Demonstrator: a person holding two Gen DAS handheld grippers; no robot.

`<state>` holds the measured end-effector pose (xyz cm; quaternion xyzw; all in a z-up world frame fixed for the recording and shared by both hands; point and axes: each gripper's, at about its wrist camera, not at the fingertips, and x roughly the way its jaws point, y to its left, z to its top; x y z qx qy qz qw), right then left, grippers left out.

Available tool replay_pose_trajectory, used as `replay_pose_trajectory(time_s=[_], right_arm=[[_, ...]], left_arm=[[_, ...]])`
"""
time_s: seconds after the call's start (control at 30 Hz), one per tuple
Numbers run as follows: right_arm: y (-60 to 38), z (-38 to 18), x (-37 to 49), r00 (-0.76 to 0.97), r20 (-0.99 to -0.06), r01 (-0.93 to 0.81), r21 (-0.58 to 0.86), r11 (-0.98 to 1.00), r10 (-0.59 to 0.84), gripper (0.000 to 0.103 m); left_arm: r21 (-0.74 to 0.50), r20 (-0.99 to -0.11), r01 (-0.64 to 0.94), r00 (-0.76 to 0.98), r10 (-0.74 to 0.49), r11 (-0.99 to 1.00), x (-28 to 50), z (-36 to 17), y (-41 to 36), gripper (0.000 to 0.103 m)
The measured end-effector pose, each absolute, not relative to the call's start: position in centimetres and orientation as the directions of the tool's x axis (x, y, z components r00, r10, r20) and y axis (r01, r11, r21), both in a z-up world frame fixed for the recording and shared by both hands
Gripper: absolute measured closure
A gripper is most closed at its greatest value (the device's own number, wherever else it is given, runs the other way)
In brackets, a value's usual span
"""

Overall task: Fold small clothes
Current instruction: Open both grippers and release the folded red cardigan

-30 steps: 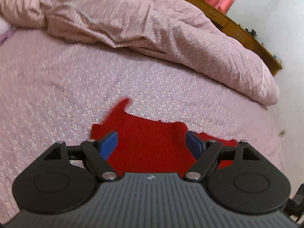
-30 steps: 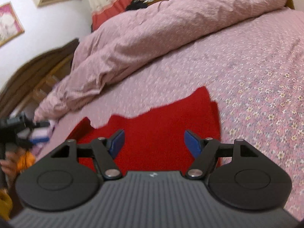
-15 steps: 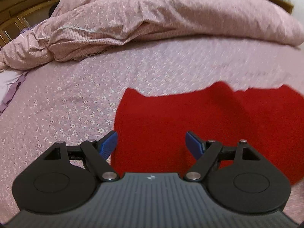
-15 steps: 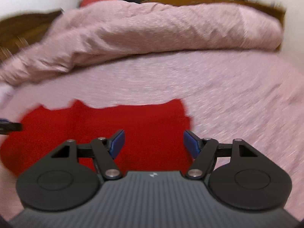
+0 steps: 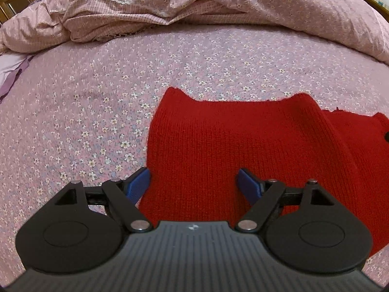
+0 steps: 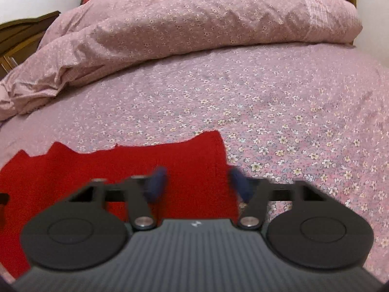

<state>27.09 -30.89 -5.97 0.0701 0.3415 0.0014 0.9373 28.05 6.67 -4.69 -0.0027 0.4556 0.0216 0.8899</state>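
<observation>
Both fingers (image 5: 138, 182) over red knit garment (image 5: 243, 141).

Both wrist views low, close over red garment (image 5: 243, 146) (shared), facing duvet (image 6: 194, 24); right view seemingly motion-blurred.

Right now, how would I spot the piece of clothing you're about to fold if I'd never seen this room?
Find the big bed with the pink flowered sheet and the rumpled matching duvet heaped along its far side. On the flat sheet nearest the two open grippers lies a red knitted garment. It is the only solid red, ribbed-knit thing among all that pale floral fabric.
</observation>
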Motion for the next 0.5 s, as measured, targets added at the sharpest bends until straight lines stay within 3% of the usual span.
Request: replay_pose_trajectory(time_s=[0.07,0.13,0.2,0.33,0.5], right_arm=[[-30.8,-5.5,26.2,0.799,-0.601,0.07,0.136,0.988,0.026,0.083],[-31.5,-4.7,25.0,0.837,-0.547,0.117,0.182,0.976,0.001,0.088],[-32.4,-4.6,24.2,0.845,-0.534,0.177,0.217,0.96,-0.035,0.088],[-33.2,-7.0,25.1,0.781,-0.622,0.226,0.195,0.954,-0.057,0.087],[-33.1,-6.5,24.9,0.782,-0.623,0.196,0.197,0.961,-0.032,0.083]], left_arm=[[0.007,-0.811,-0.046,0.584,0.032,0.999,28.0,-4.8,6.9,0.018],[-0.01,-0.812,-0.052,0.583,0.022,0.999,27.9,-4.9,7.1,0.017],[-0.032,-0.818,-0.059,0.575,0.007,0.998,28.0,-5.1,7.4,0.016],[-0.123,-0.835,-0.107,0.548,-0.045,0.987,28.2,-5.6,8.6,0.016],[-0.106,-0.839,-0.106,0.543,-0.032,0.989,27.5,-5.0,8.3,0.016]])
